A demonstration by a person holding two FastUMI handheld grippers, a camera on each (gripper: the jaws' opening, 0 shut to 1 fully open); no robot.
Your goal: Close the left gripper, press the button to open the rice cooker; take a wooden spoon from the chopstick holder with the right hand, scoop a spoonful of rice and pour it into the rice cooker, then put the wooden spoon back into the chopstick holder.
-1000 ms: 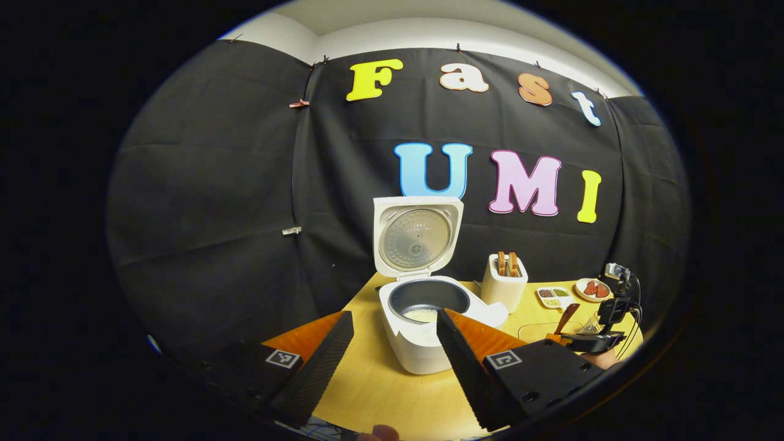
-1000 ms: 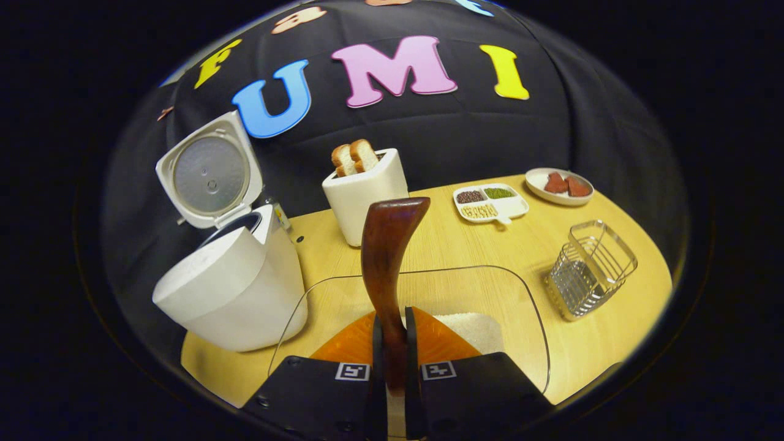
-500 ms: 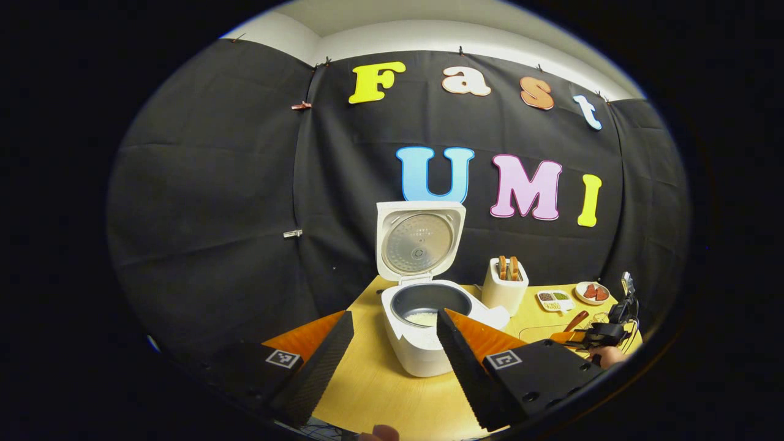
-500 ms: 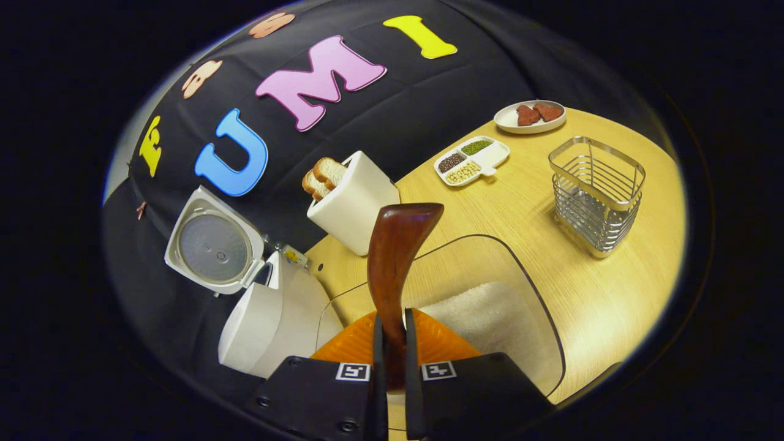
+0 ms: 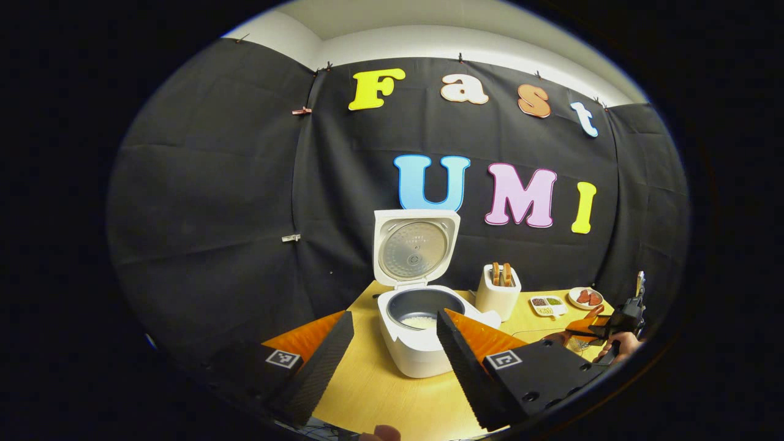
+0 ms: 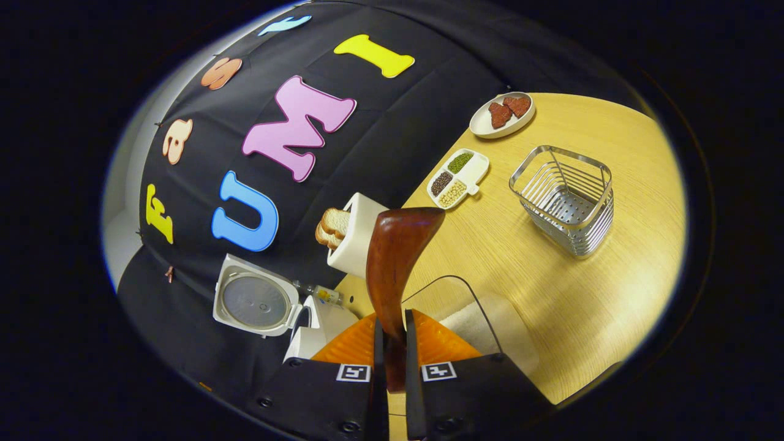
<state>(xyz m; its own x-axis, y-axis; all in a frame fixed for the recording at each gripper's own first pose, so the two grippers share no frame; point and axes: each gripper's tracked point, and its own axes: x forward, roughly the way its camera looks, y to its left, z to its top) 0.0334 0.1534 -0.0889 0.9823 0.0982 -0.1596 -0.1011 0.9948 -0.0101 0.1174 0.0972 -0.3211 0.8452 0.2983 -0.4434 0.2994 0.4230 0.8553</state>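
Note:
The white rice cooker (image 5: 419, 355) stands open, its lid (image 5: 415, 248) upright and a little rice (image 5: 419, 321) in the dark pot. My left gripper (image 5: 395, 318) is open in front of it, holding nothing. My right gripper (image 6: 392, 324) is shut on the handle of the dark wooden spoon (image 6: 398, 257), whose bowl points up and away. It hangs tilted over the clear rice container (image 6: 490, 321). The wire chopstick holder (image 6: 566, 199) stands to the right with nothing in it. In the left gripper view a hand holds the right gripper (image 5: 603, 331) at the far right.
A white toaster (image 6: 355, 236) with two bread slices stands beside the cooker. A divided dish of beans (image 6: 458, 177) and a plate (image 6: 502, 114) with reddish pieces lie near the wall. Bare wooden table (image 6: 582, 294) lies around the holder.
My right gripper has risen and rolled with the spoon, so the table now slants in its view and the rice container looks smaller. My left gripper has drawn back slightly from the cooker, still open.

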